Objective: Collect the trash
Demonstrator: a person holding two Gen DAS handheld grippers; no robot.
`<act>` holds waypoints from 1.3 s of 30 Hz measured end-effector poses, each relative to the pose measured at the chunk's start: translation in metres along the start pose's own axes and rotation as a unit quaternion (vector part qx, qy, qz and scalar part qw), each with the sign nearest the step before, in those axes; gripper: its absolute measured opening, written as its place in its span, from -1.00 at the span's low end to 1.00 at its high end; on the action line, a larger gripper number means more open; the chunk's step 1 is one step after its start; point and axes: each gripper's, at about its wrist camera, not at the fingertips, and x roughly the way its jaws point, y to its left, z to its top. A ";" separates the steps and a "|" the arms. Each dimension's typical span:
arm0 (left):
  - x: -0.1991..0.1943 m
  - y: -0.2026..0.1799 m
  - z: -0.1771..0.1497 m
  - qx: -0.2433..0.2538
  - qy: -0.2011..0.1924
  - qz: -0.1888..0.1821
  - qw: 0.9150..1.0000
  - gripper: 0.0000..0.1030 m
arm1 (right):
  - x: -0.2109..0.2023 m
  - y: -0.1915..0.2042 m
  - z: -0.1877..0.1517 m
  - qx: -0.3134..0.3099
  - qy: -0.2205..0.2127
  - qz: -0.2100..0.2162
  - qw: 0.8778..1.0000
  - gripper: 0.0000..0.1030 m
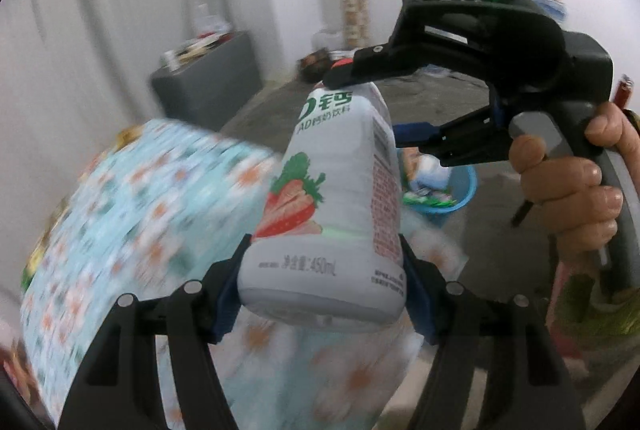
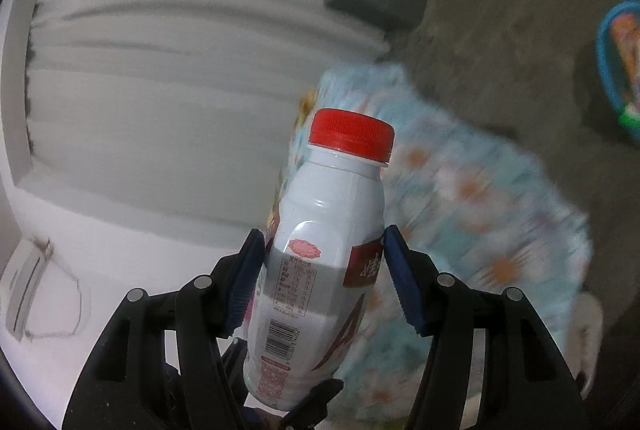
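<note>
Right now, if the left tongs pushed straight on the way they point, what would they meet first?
The left tongs hold the bottle; straight on, the right tongs across its neck come first, then probably the grey floor; depth is unclear.

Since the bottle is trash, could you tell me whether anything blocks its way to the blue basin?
Nothing visible does. The bottle, clamped by the left gripper and right gripper, hangs over the flowered cloth; only bare floor leads to the blue basin.
</note>
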 end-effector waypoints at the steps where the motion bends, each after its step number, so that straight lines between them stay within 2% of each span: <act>1: 0.011 -0.006 0.014 0.003 0.002 -0.020 1.000 0.28 | -0.014 -0.008 0.011 0.009 -0.019 -0.003 1.000 0.10; 4: 0.044 -0.028 0.054 0.009 0.007 -0.077 0.997 0.28 | -0.056 -0.033 0.042 0.039 -0.070 -0.014 0.997 0.09; 8: 0.091 -0.075 0.106 0.060 0.002 -0.115 0.992 0.28 | -0.102 -0.081 0.079 0.097 -0.127 -0.024 0.987 0.09; 11: 0.135 -0.099 0.131 0.064 0.013 -0.154 0.986 0.28 | -0.124 -0.133 0.104 0.165 -0.163 -0.027 0.972 0.14; 12: 0.155 -0.108 0.140 0.066 0.014 -0.162 0.984 0.39 | -0.128 -0.156 0.114 0.180 -0.174 -0.028 0.968 0.19; 13: 0.176 -0.115 0.147 0.066 0.021 -0.163 0.984 0.52 | -0.128 -0.182 0.124 0.199 -0.184 -0.035 0.962 0.31; 14: 0.198 -0.121 0.152 0.065 0.033 -0.156 0.985 0.78 | -0.128 -0.202 0.128 0.218 -0.192 -0.043 0.956 0.34; 16: 0.232 -0.126 0.156 0.057 0.055 -0.125 0.989 0.83 | -0.125 -0.261 0.133 0.262 -0.200 -0.070 0.942 0.36; 18: 0.250 -0.123 0.154 0.036 0.077 -0.107 0.991 0.83 | -0.125 -0.304 0.118 0.324 -0.203 -0.104 0.918 0.37; 21: 0.247 -0.109 0.149 0.001 0.077 -0.118 0.990 0.83 | -0.126 -0.330 0.095 0.335 -0.209 -0.111 0.912 0.38; 26: 0.227 -0.084 0.147 0.014 0.054 -0.108 0.993 0.83 | -0.124 -0.342 0.079 0.326 -0.202 -0.130 0.914 0.38; 29: 0.208 -0.070 0.151 -0.007 0.041 -0.109 0.993 0.83 | -0.126 -0.325 0.077 0.297 -0.200 -0.150 0.922 0.38; 33: 0.166 -0.059 0.151 -0.025 0.011 -0.115 0.993 0.83 | -0.123 -0.277 0.071 0.225 -0.196 -0.180 0.937 0.38; 36: 0.129 -0.042 0.141 -0.036 -0.015 -0.122 0.992 0.85 | -0.111 -0.222 0.065 0.139 -0.183 -0.213 0.950 0.39; 39: 0.089 -0.024 0.117 -0.040 -0.041 -0.114 0.992 0.88 | -0.097 -0.159 0.050 0.036 -0.176 -0.228 0.957 0.52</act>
